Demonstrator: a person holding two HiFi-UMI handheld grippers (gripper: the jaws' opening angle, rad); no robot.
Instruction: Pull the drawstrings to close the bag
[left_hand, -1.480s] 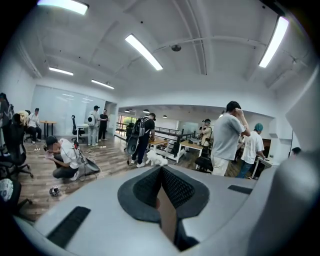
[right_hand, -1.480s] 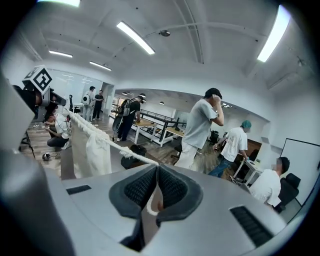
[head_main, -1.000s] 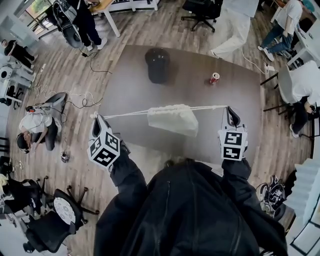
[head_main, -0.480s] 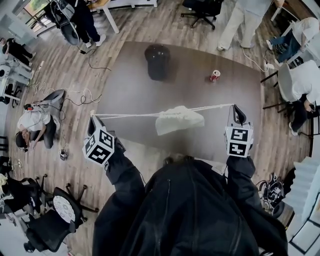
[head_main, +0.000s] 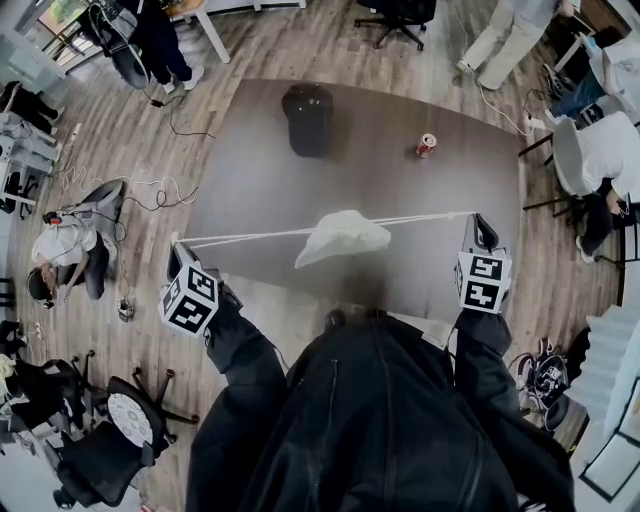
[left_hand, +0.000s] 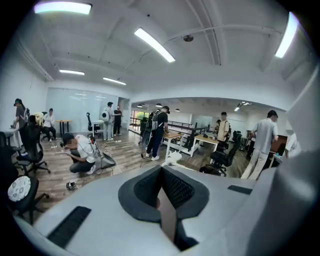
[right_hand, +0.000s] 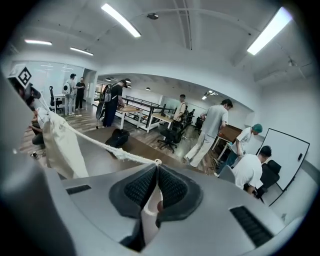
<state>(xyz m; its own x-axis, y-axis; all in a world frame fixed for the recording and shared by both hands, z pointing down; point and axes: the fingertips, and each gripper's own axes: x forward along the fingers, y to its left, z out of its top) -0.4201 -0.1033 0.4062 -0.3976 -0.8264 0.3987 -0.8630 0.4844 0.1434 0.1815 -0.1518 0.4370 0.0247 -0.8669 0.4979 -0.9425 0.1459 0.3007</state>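
The white cloth bag (head_main: 342, 238) hangs in the air above the dark table (head_main: 420, 215), its mouth bunched narrow. White drawstrings (head_main: 245, 237) stretch taut from it to both sides. My left gripper (head_main: 176, 248) is shut on the left cord's end, whose white tuft (left_hand: 172, 159) shows at the closed jaw tips (left_hand: 161, 169). On the other side my right gripper (head_main: 480, 222) is shut on the right cord (right_hand: 125, 154), which runs from its jaw tips (right_hand: 157, 163) to the bag (right_hand: 62, 145). The left gripper's marker cube (right_hand: 22, 75) shows beyond the bag.
A black backpack (head_main: 308, 118) stands at the table's far side and a red can (head_main: 427, 146) to its right. Several people, office chairs (head_main: 110, 440) and floor cables (head_main: 150, 195) surround the table. A person crouches on the floor at the left (head_main: 65, 255).
Both grippers have moved apart and slightly lower, pulling the cords outward. The bag's mouth has gathered from a wide opening into a tight bunch.
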